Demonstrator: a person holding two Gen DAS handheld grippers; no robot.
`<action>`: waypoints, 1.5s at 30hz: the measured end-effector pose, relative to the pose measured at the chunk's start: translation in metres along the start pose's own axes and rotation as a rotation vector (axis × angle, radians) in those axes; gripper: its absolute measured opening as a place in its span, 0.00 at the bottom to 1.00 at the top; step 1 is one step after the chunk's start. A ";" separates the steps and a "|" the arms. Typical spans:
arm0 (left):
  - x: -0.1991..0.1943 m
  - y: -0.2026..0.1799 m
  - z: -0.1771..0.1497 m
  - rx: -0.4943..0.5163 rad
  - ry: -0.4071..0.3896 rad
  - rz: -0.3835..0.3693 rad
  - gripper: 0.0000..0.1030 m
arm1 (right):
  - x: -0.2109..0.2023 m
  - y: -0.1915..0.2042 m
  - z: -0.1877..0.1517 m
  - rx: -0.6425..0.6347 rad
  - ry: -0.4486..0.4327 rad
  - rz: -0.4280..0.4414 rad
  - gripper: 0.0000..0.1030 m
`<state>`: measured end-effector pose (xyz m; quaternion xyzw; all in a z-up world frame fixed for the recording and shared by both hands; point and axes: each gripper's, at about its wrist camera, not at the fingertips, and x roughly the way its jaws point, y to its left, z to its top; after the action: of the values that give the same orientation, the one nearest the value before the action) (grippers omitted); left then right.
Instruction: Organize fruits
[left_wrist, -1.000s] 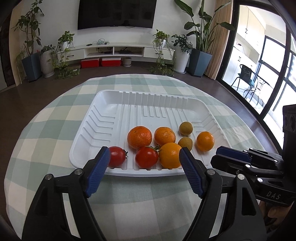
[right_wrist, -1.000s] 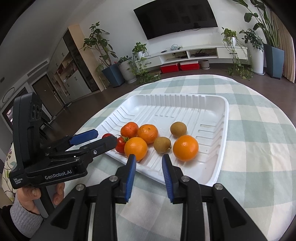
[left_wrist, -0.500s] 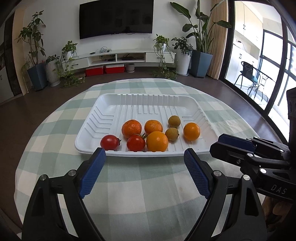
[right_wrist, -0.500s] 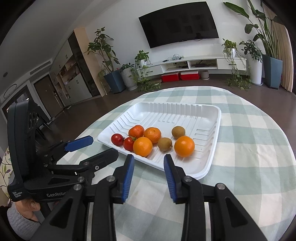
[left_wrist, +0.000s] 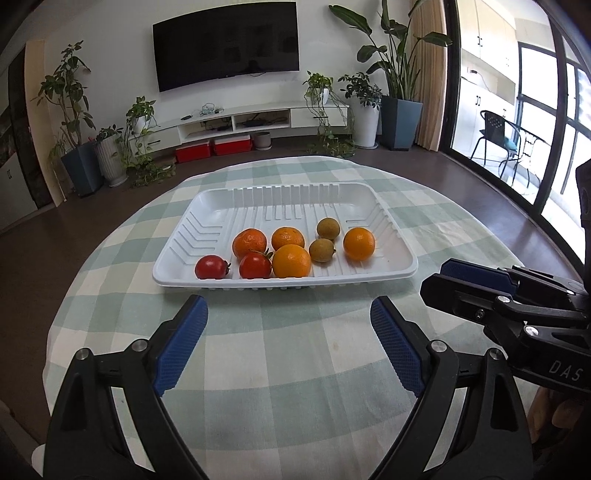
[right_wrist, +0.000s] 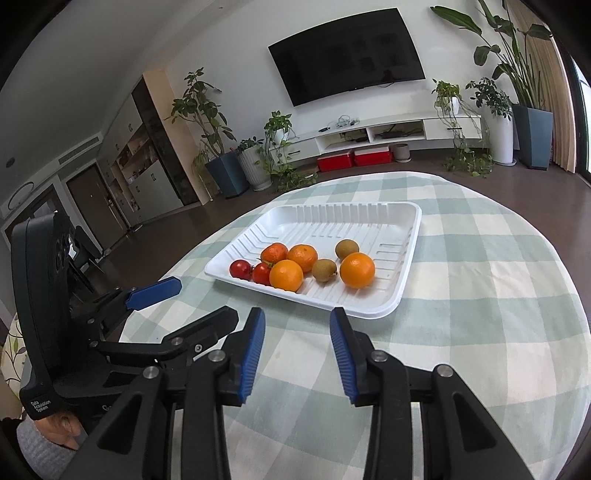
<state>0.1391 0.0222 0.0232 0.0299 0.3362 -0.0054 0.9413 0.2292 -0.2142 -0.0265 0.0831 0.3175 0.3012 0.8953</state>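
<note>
Both black blue-padded grippers, left gripper (left_wrist: 288, 341) and right gripper (right_wrist: 297, 352), hover short of the white ribbed plastic tray (left_wrist: 391, 271) of oranges and tomatoes, jaws opening, nothing between them

Count, fruit in one white tray (left_wrist: 402, 264): two tomatoes (left_wrist: 211, 267), four oranges/mandarins (left_wrist: 291, 261), two small brown-green fruits (left_wrist: 322, 250). Eight pieces total. Tabletop (left_wrist: 295, 354): one, checked cloth. Grippers visible: two.
</note>
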 end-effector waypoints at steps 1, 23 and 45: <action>-0.003 -0.002 -0.001 0.008 -0.007 0.011 0.88 | -0.002 0.000 0.000 0.001 -0.004 0.000 0.39; -0.027 -0.051 -0.024 0.188 -0.023 0.127 0.96 | -0.025 0.000 -0.009 0.016 -0.044 0.012 0.43; -0.027 -0.051 -0.028 0.184 -0.001 0.123 0.96 | -0.029 0.002 -0.011 0.020 -0.044 0.015 0.46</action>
<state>0.0989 -0.0276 0.0158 0.1368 0.3312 0.0215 0.9333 0.2036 -0.2303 -0.0195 0.1010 0.2998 0.3031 0.8989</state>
